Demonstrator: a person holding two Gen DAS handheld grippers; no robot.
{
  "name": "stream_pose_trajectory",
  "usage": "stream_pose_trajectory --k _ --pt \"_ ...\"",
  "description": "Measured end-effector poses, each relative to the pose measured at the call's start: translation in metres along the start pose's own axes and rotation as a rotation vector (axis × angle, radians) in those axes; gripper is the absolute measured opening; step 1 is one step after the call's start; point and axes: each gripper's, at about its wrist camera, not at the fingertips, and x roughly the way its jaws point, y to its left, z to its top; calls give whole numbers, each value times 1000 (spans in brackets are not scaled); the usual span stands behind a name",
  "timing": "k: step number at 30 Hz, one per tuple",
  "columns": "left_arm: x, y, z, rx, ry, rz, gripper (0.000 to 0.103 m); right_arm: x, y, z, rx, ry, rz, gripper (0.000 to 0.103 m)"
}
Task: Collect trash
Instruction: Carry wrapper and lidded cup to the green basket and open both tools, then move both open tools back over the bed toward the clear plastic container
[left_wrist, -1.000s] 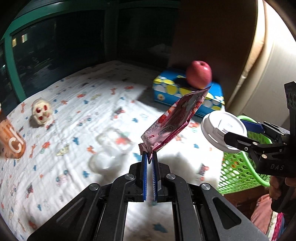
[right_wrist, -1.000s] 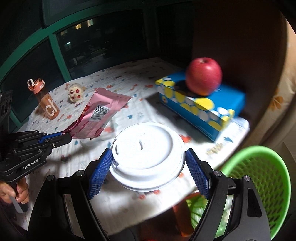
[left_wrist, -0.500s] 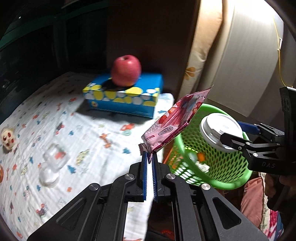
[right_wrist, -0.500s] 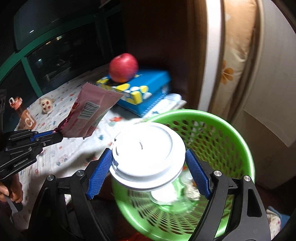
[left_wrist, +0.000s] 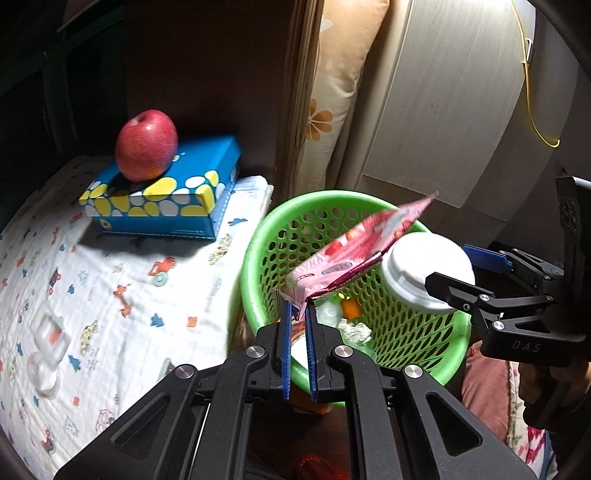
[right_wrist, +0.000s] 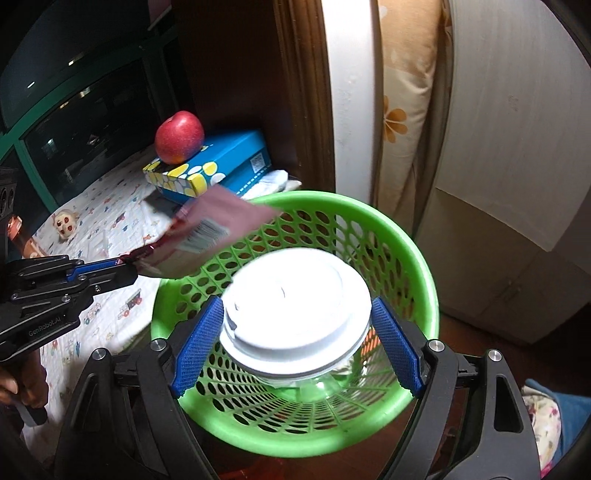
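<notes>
Pink wrapper (left_wrist: 354, 251), crinkled, pinched by left gripper (left_wrist: 298, 317) over green basket (left_wrist: 255, 258). Right gripper (right_wrist: 295, 332) clamps white lid (right_wrist: 299, 299) — above basket. Barcode visible in right view only — left shows basket trash (left_wrist: 351, 330).

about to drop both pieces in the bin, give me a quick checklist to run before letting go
1. Pink wrapper pinched in the left gripper: ok, held by its lower corner.
2. Wrapper over the green basket: ok in the left wrist view, though it is blurred.
3. White-lidded cup between the fingers of the right gripper: ok.
4. Cup over the basket opening: ok, the rim rings it in the right wrist view.
5. Room in the basket: ok, only some trash at the bottom.
6. Apple and tissue box clear of the drop: ok, off to the side on the bed.
</notes>
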Motion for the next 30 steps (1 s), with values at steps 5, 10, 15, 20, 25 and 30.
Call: stream_pose_trajectory --k 5,10,15,20,25,30 --pt "11 -7 0 -7 22 -23 11 -5 -13 -4 26 -6 -9 83" --pt "11 -8 -4 -15 23 -30 21 -11 -17 -2 37 -17 -7 83" --pt "0 6 -11 -53 13 -11 26 -12 -8 2 25 -29 13 83" --pt "-16 34 -19 -113 -4 25 26 -11 8 8 3 -32 44 83" --pt "-34 65 -28 -163 -28 83 33 -7 30 15 -28 -33 76 83" --pt "-51 102 -40 -221 -43 148 40 3 60 22 -75 -22 118 83"
